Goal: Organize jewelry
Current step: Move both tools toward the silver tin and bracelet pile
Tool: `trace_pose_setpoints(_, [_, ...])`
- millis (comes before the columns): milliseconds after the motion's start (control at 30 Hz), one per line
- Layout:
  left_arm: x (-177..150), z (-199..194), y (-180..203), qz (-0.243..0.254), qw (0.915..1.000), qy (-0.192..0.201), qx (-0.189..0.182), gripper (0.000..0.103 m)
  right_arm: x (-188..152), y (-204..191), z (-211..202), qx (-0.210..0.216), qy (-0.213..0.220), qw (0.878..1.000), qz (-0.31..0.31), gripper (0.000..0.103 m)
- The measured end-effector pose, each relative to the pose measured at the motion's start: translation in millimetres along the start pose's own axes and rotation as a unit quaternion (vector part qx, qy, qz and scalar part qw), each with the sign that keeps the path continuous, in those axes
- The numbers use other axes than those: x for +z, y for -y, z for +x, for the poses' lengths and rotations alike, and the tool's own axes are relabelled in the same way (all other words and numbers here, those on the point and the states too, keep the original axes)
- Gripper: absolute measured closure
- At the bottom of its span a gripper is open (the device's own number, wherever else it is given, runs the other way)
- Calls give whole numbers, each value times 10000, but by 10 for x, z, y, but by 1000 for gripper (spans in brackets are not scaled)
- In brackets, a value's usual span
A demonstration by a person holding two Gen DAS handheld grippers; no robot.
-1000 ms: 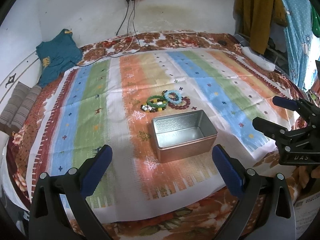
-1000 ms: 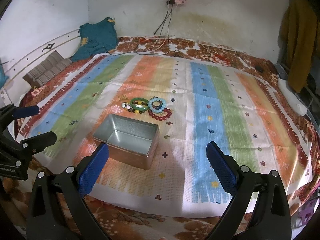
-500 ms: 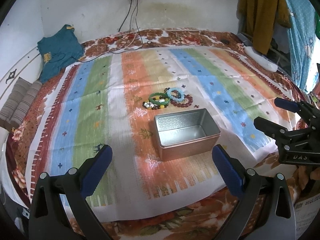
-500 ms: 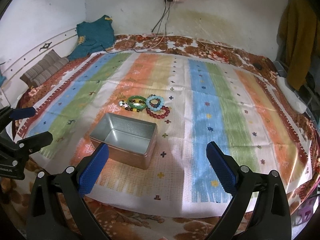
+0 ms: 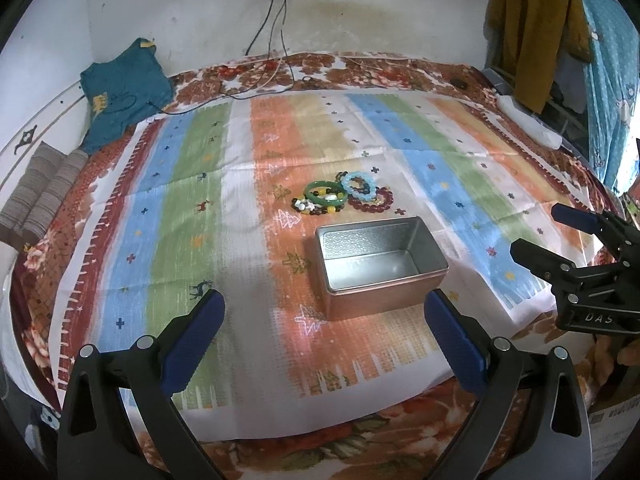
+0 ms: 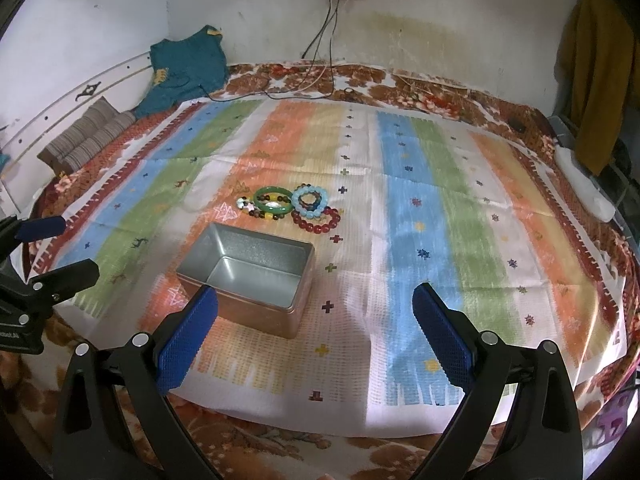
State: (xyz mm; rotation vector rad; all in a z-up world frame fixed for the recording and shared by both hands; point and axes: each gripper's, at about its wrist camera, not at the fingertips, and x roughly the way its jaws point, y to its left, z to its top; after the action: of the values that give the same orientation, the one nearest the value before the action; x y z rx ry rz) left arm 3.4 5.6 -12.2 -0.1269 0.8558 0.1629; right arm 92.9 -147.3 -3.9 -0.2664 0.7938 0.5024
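Silver metal is noted in the open rectangular tin (image 5: 382, 266), which stands empty on the striped cloth (image 5: 200, 208) spread over the bed (image 5: 304, 444), ahead of the left gripper (image 5: 322, 336) and between the lines of its two fingers. The left gripper's blue-padded fingers (image 5: 192, 338) are held wide apart, with nothing between them. The right gripper (image 6: 314, 334) is likewise seen with its fingers (image 6: 442, 338) spread and empty; the tin (image 6: 250, 276) lies just beyond its left finger, whose tip overlaps the tin's near edge in that view. A cluster of bracelets is recorded on the cloth just beyond the far side of the tin, apart from it: a green bangle (image 5: 325, 197), a light blue beaded bracelet (image 5: 360, 185), a dark red beaded bracelet (image 5: 372, 205) and a mixed-bead strand (image 5: 310, 209), overlapping one another. All are well ahead of both pairs of fingers and untouched. Each gripper is visible at the edge of the other's view, off to the side of the tin. A teal garment (image 5: 124, 92) lies at the far left of the bed.
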Motion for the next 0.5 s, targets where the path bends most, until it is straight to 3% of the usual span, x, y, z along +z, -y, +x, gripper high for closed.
trace_pose_setpoints(500, [210, 165, -126, -110, 9997, -136, 183, 6, 104, 27, 187, 54, -191, 9997, 109, 4])
